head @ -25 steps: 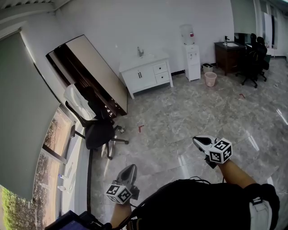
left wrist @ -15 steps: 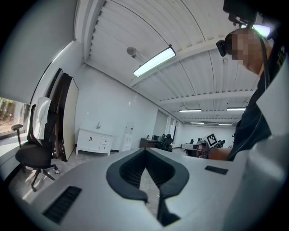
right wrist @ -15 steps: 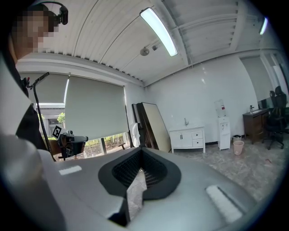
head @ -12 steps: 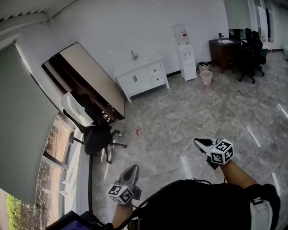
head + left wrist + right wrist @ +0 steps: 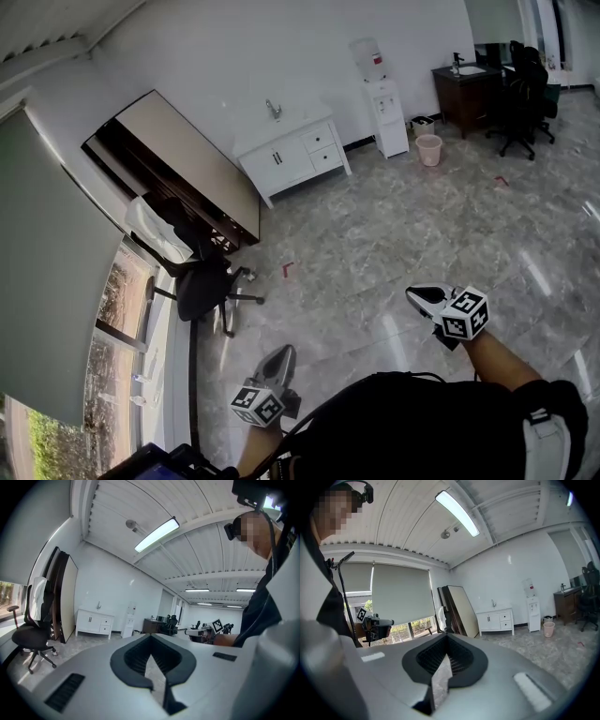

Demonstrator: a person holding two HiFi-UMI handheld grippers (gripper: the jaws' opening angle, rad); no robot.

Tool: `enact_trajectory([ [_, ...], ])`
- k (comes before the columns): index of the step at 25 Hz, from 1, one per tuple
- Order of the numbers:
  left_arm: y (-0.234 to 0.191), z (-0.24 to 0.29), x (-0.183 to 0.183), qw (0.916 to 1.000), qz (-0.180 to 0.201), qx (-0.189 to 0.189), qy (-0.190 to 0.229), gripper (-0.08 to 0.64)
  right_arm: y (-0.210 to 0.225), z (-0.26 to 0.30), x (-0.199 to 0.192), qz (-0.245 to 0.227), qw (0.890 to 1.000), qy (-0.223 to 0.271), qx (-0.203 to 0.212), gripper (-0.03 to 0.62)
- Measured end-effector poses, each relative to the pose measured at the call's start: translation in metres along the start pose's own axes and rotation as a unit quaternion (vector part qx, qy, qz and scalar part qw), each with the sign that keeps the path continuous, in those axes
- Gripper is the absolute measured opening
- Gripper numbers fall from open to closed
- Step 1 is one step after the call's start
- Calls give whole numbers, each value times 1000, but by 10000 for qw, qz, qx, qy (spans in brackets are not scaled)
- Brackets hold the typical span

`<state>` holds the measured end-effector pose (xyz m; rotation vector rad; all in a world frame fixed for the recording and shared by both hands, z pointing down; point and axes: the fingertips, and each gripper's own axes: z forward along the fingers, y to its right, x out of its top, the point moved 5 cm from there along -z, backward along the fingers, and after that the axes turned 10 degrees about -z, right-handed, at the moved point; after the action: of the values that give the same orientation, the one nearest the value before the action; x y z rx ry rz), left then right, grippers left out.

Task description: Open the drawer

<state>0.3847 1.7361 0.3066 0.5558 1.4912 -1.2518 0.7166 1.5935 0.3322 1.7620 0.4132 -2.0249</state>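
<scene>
- Grippers first: my left gripper (image 5: 278, 356) and my right gripper (image 5: 420, 296) are both staying clenched. The jaws are pressing together and nothing is sitting between them.
- I am holding them low in front of me, over the floor (image 5: 375, 234), well apart from each other.
- I am looking for the drawer (image 5: 320, 140). It is sitting shut in the white cabinet (image 5: 281, 159) by the far wall, well apart from both grippers. Another one is sitting just under it, so I cannot tell which one I am meant to pull.
- What is changing: the cabinet and the cooler (image 5: 382, 105) beside it are sliding up and to the left in my head view, a little more each half second. My grippers are staying in almost the same spots in that view.
- I think that means I am walking and carrying the grippers along with me.
- So the job is only just starting. I am not touching the cabinet yet.
- Next I am guessing I need to get close and let one pair of jaws open for the handle.
</scene>
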Motion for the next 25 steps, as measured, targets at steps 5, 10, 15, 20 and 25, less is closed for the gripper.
enact_trajectory([
  [5,-6,15,2,10000,-31,6,-48,-5,12,7,-5,43,10000,-9,40,-2],
  [10,-35,28,11,9998,-39,-162,-52,-5,15,32,-2,1,10000,-35,-71,-2],
  [15,-94,34,33,9990,-122,-422,-35,-5,11,75,12,-77,9990,-115,-418,-2],
  [20,-164,22,74,9979,-15,-647,-38,-5,-15,145,37,-80,9977,-63,-668,-2],
  [25,-236,7,114,9976,-51,-686,-24,-5,-38,222,65,-150,9972,-74,-732,-3],
])
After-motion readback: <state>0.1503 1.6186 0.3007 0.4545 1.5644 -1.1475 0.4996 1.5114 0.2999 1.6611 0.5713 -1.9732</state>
